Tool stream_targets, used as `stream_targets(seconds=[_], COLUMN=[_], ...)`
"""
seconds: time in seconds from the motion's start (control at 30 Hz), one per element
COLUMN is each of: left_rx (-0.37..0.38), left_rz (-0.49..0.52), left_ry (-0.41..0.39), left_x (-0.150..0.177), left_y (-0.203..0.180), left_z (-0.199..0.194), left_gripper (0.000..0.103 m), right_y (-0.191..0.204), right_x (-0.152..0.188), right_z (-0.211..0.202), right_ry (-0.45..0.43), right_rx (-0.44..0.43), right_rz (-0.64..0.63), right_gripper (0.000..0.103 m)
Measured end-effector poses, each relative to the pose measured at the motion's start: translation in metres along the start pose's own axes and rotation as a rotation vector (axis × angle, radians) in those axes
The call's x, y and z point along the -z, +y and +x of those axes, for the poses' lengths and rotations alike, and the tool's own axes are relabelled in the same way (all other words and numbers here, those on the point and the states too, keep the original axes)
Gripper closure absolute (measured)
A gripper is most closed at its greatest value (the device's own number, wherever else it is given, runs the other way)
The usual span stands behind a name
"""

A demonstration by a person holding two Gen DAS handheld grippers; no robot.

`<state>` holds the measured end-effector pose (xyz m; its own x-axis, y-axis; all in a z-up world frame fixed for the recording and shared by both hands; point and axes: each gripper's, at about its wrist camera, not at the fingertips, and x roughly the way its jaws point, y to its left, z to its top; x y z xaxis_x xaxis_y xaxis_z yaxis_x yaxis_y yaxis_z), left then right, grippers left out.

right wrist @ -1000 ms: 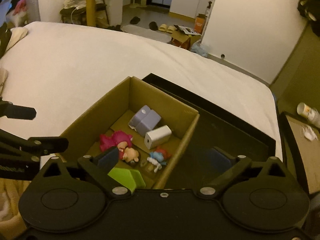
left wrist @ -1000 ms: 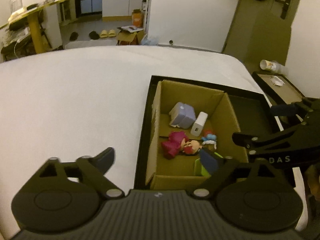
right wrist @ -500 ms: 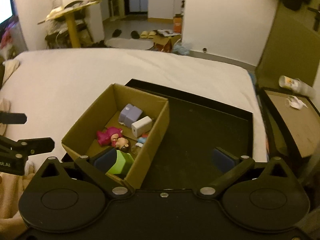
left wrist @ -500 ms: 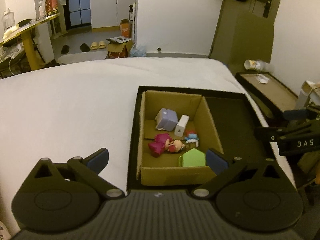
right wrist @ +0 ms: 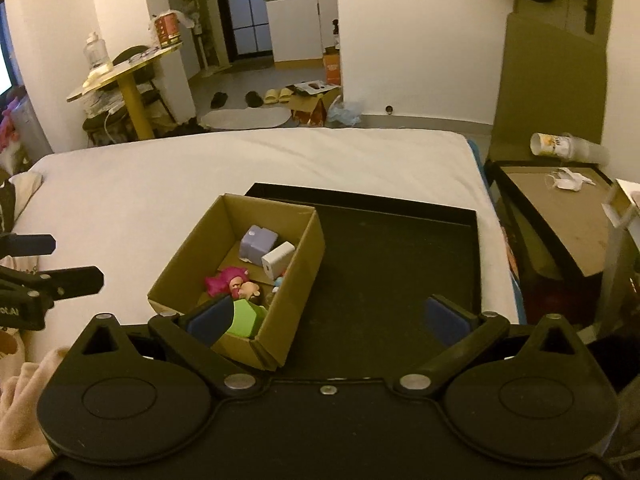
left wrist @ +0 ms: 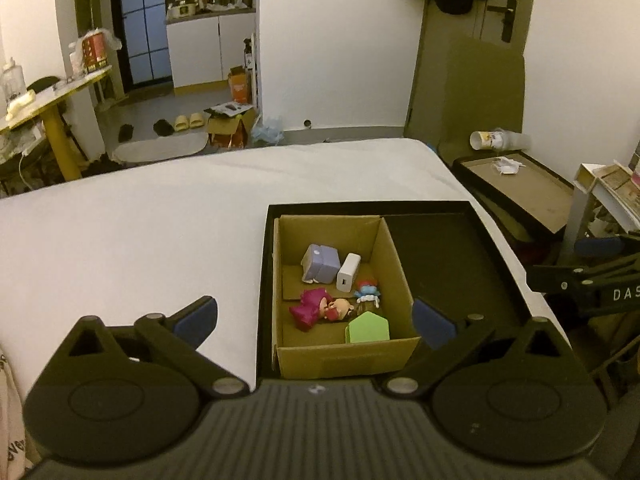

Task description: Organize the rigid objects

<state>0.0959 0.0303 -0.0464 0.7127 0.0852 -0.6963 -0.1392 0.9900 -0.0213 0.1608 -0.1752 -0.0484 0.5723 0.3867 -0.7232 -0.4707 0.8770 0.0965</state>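
Left wrist view: the left gripper [left wrist: 314,318] hangs wide open and empty above the box [left wrist: 344,354], which sits at the tray's [left wrist: 448,240] left end. Inside lie a lilac block [left wrist: 321,263], charger [left wrist: 348,272], doll [left wrist: 320,309] and green house [left wrist: 368,328], all likely light, stiff, best pinched across flat sides.

Right wrist view: the right gripper [right wrist: 328,318] is open too, empty; box walls [right wrist: 298,276] crowd any reach in.

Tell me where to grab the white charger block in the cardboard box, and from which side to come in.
Take the white charger block across its two long flat sides, coming straight down from above. It lies in the cardboard box, whose tall walls block a sideways approach. The lilac block sits right against one side and the small blue figure is close by, so narrow the claw first.
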Motion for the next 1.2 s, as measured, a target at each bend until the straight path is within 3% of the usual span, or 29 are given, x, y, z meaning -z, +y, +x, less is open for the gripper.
stream_targets(seconds=[0.5,0.97,1.2], left_rx=[0.015,0.060,0.043], left_rz=[0.037,0.018,0.030], left_ry=[-0.029,-0.051,-0.074], left_x=[0.005,0.014,0.016], left_y=[-0.012,-0.014,-0.014], left_z=[-0.038,-0.072,-0.086], left_gripper=[0.000,0.000,0.000], right_y=[-0.016,-0.009,-0.008], right_x=[0.016,0.027,0.034], right_z=[-0.043,-0.080,-0.101], right_ry=[-0.063,-0.101,-0.123], right_rx=[-0.001,-0.013,-0.023], right_rz=[0.085,0.059,0.050], right_gripper=[0.000,0.000,0.000])
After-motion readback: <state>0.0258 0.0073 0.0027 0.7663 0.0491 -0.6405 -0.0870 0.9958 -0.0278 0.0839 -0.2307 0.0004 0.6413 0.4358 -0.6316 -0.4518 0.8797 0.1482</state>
